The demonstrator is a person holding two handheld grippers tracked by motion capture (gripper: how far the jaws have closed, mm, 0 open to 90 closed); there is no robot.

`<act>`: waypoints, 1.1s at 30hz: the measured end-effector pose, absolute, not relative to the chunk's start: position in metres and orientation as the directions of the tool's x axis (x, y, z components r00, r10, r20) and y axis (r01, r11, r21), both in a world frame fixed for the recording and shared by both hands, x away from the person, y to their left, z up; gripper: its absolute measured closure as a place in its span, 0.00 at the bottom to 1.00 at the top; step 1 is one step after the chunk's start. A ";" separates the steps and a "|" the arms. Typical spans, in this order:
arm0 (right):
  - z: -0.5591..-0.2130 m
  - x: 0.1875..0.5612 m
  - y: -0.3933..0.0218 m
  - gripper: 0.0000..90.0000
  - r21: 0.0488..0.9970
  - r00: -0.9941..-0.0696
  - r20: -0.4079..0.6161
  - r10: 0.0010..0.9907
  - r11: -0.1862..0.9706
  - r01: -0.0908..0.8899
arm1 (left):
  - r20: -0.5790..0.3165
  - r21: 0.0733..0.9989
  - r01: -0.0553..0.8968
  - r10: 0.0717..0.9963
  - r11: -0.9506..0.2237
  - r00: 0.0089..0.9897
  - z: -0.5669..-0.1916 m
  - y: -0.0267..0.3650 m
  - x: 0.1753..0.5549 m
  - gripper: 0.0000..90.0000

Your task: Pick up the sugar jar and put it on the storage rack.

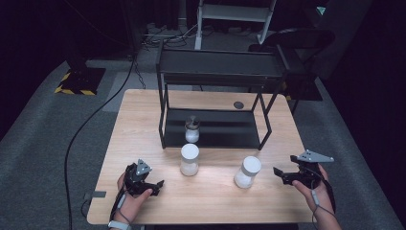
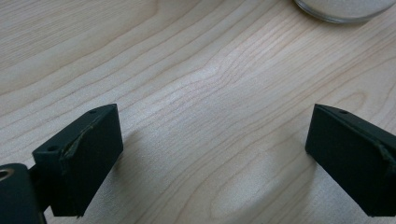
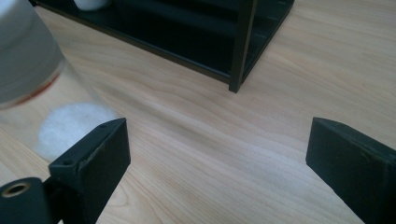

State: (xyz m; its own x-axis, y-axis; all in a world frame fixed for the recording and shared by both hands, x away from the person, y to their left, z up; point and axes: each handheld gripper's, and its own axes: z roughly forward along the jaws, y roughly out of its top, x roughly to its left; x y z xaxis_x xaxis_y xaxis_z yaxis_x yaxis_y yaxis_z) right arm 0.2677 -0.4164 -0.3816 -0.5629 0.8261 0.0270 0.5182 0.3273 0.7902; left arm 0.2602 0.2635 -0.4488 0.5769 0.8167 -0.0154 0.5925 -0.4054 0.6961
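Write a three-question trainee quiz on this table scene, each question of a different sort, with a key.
1. True or false: the left gripper is shut on a jar.
2. How many white-lidded jars stand on the bare table in front of the black shelf rack?
A) one B) two C) three
3. Where is the grey-lidded jar standing?

Key:
1. False: its jaws stand open with only tabletop between them.
2. B: the middle jar and the right jar, which is nearest the right gripper.
3. On the lower shelf of the rack.
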 end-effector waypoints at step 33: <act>-0.307 0.279 -0.371 0.07 0.823 -0.641 0.008 0.767 0.359 0.440 | -0.014 0.693 0.592 0.814 -0.411 0.581 -0.448 0.264 0.262 0.03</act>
State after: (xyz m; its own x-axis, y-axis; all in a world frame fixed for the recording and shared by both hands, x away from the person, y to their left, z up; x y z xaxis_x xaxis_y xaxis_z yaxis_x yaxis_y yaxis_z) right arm 0.2786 -0.3705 -0.3066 -0.6410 0.7675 0.0081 0.4405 0.3593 0.8227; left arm 0.2615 0.2637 -0.4483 0.5809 0.8139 -0.0140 0.5924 -0.4109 0.6929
